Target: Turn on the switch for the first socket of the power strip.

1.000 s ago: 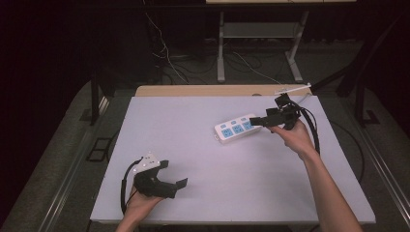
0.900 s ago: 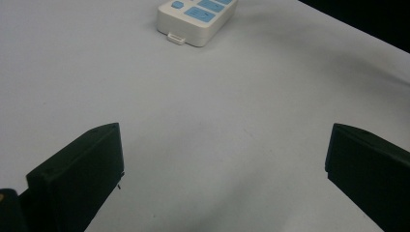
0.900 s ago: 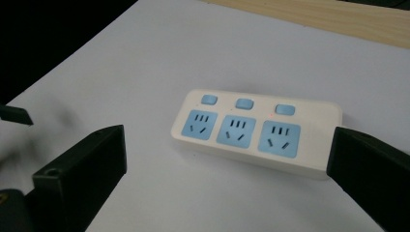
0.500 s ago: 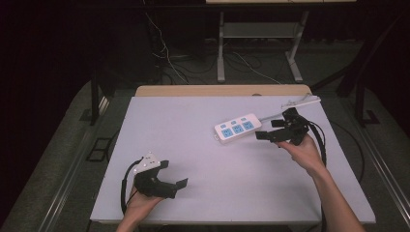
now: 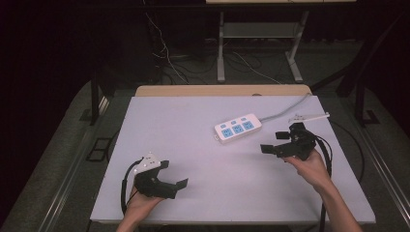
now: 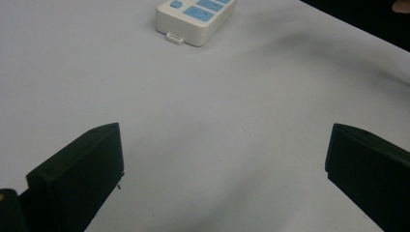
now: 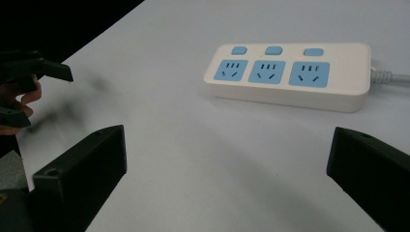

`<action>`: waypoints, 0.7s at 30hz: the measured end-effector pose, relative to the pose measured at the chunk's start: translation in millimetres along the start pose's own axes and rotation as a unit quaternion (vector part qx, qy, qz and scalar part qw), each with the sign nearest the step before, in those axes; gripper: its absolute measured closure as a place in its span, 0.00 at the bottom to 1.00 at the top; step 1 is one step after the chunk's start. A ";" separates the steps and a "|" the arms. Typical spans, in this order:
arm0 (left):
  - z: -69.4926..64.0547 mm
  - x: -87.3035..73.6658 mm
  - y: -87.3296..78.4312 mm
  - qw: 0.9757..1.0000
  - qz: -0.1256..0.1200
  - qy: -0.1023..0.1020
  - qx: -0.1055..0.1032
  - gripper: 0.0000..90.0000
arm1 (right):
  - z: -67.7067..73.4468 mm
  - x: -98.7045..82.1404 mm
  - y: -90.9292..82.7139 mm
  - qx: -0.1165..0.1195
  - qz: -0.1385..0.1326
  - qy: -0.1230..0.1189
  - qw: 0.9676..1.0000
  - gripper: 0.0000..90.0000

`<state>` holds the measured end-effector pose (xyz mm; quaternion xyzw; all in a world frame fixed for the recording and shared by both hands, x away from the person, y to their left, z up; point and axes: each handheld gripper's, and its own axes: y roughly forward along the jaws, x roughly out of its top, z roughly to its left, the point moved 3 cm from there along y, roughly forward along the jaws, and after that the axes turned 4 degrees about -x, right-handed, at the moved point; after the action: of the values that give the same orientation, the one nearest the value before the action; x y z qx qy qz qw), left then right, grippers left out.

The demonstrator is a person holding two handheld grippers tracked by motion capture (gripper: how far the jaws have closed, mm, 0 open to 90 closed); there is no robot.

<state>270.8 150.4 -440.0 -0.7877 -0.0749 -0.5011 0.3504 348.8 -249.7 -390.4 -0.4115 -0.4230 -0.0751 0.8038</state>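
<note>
Power strip [image 5: 238, 128] lay flat on white table [image 5: 203, 203], right of centre, far half; three blue sockets, three switches, grey cable [image 5: 286, 108] running far right. No legible brand or writing. Right gripper [image 5: 277, 143] just near-right of strip, jaws wide, empty. Advised: approach square, span strip's short width, close evenly. Left gripper [image 5: 174, 180] near-left, jaws wide, empty.

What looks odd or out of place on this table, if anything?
Little stands out. The white power strip lies flat but askew to the table's edges, its three blue sockets empty and its grey cord trailing off the far side. Both grippers, left and right, are open and hold nothing.
</note>
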 end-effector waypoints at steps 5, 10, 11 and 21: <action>-0.5 0.1 -0.3 1.000 -0.001 0.001 -0.001 0.00 | 2.2 -17.0 -3.0 -0.002 0.001 0.003 1.000 0.00; -0.7 0.0 -0.9 1.000 -0.002 0.001 -0.001 0.00 | 6.3 -34.2 -7.8 -0.005 -0.001 0.008 1.000 0.00; -0.6 -0.1 -1.1 1.000 -0.001 0.001 -0.001 0.00 | 7.1 -38.1 -8.6 -0.006 -0.002 0.008 1.000 0.00; -1.0 -0.5 -1.9 1.000 0.000 0.001 0.000 0.00 | 11.8 -72.5 -15.5 -0.008 -0.009 0.014 1.000 0.00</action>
<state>268.9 151.4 -439.3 -0.7868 -0.0747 -0.5022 0.3508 288.5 -267.6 -431.4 -0.4129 -0.4146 -0.0915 0.8058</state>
